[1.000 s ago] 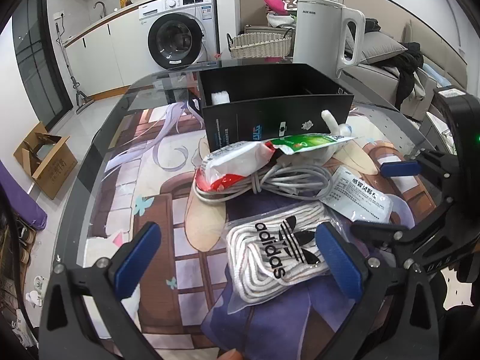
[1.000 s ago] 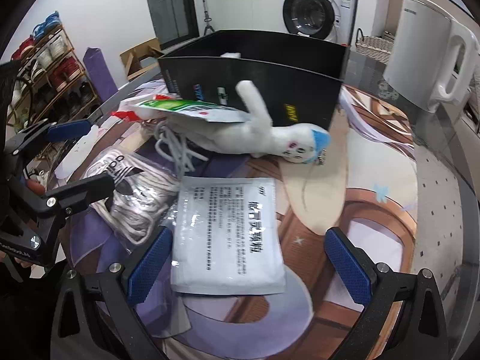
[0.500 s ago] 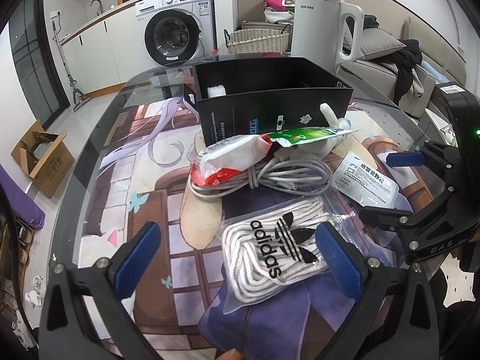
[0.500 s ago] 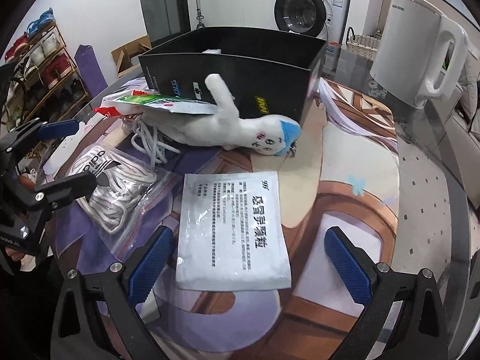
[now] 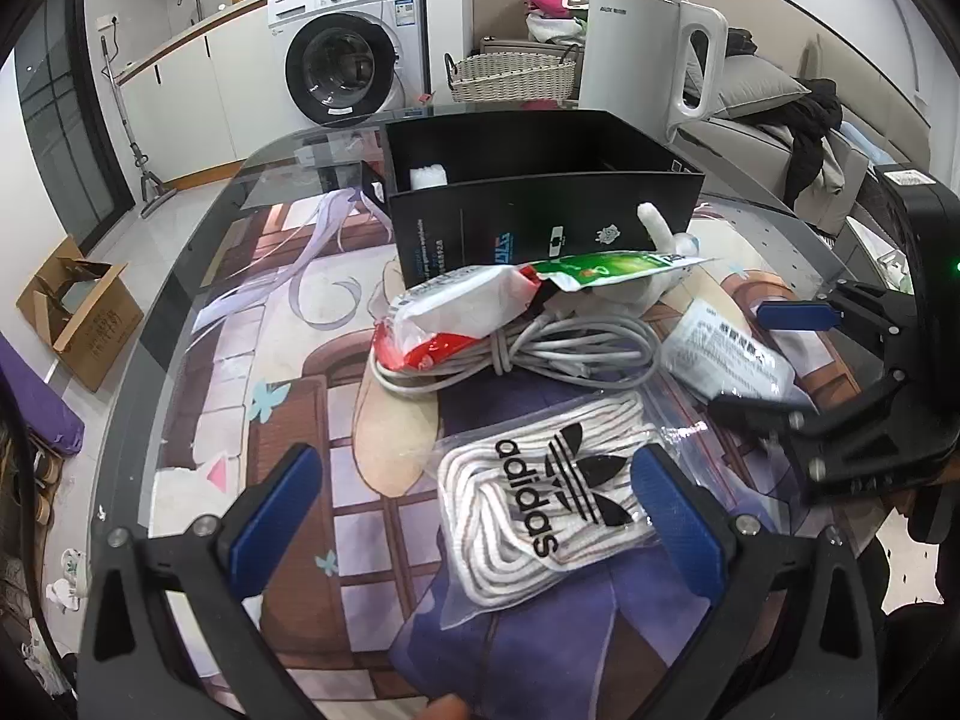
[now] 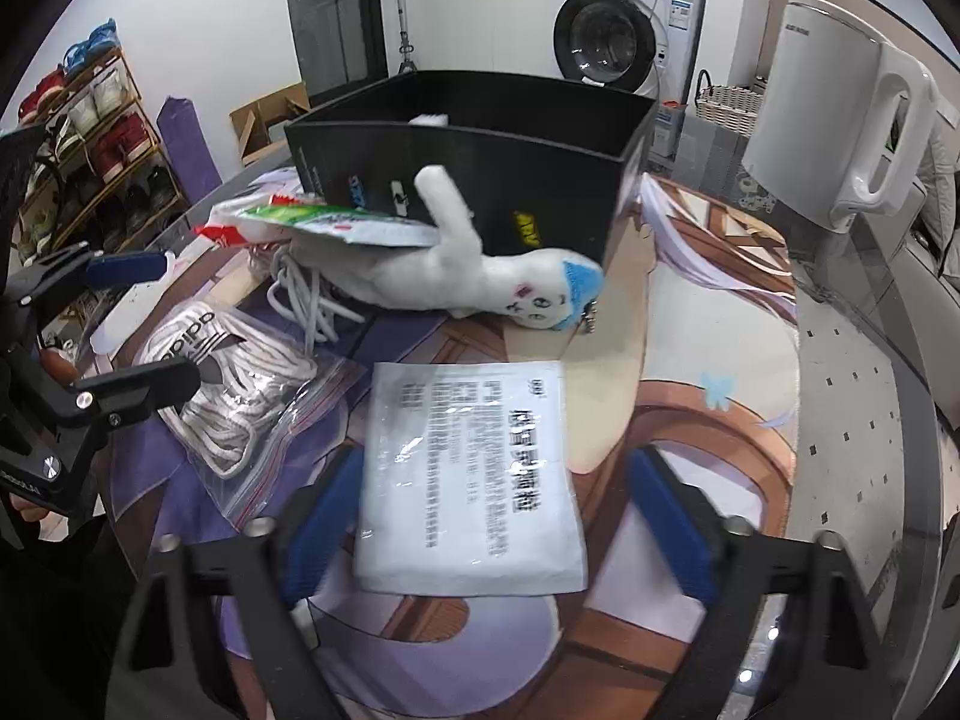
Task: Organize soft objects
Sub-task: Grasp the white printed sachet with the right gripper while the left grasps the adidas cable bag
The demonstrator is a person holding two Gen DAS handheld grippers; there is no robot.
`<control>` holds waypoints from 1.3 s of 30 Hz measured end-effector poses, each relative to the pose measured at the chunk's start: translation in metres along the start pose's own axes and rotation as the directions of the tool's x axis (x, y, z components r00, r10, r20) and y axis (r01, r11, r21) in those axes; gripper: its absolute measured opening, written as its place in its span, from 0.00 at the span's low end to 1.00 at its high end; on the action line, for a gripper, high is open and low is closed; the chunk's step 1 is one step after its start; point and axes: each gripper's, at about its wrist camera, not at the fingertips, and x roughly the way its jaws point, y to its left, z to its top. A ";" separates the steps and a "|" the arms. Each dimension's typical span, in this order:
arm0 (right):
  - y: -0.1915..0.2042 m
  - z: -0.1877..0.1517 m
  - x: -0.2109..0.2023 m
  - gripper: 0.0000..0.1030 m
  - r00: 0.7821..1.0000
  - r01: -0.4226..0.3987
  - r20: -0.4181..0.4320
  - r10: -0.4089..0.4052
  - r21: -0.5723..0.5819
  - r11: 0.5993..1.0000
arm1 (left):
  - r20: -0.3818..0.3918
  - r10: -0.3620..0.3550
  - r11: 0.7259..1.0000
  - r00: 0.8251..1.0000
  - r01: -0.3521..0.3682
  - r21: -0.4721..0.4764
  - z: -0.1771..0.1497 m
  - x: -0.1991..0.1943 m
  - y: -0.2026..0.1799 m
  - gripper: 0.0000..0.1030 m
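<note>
Your right gripper point(image 6: 486, 516) is closing w/ the white sachet point(image 6: 474, 474) between the jaws. The near end of the packet sits right between the blue pads; left pad looks at or under its edge, right pad is apart from it, so no squeeze yet. The sachet's long axis runs straight ahead of you, away from the fingers toward the black box point(image 6: 480, 174), so you're pinching across its short width, which is the easy way.

Your left gripper point(image 5: 480, 516) stands wide open, nothing pressed. The bag of white laces point(image 5: 540, 510) lies between its pads, nearer the right one, w/ the long side running ahead and slightly left.

Right hand is clearly the nearer one for the sachet; left is nearer the laces.

Ahead of both: the coiled cable point(image 5: 528, 354) under the red-green packet point(image 5: 480, 306), then the plush toy point(image 6: 468, 282) against the box's front wall.

What each view adds:
- Right wrist shows the plush whole, head toward your right; left wrist shows only a limb and a bit of its body.
- Left wrist looks into the box: one small white item point(image 5: 429, 176) at the back left.
- Left wrist shows your right gripper from the side, blurred over the sachet.
</note>
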 end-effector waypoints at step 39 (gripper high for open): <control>-0.007 -0.013 -0.038 0.36 0.993 -0.037 0.114 0.033 0.032 0.999 | -0.098 -0.039 0.995 0.994 0.048 0.092 0.000 0.028 -0.048 1.00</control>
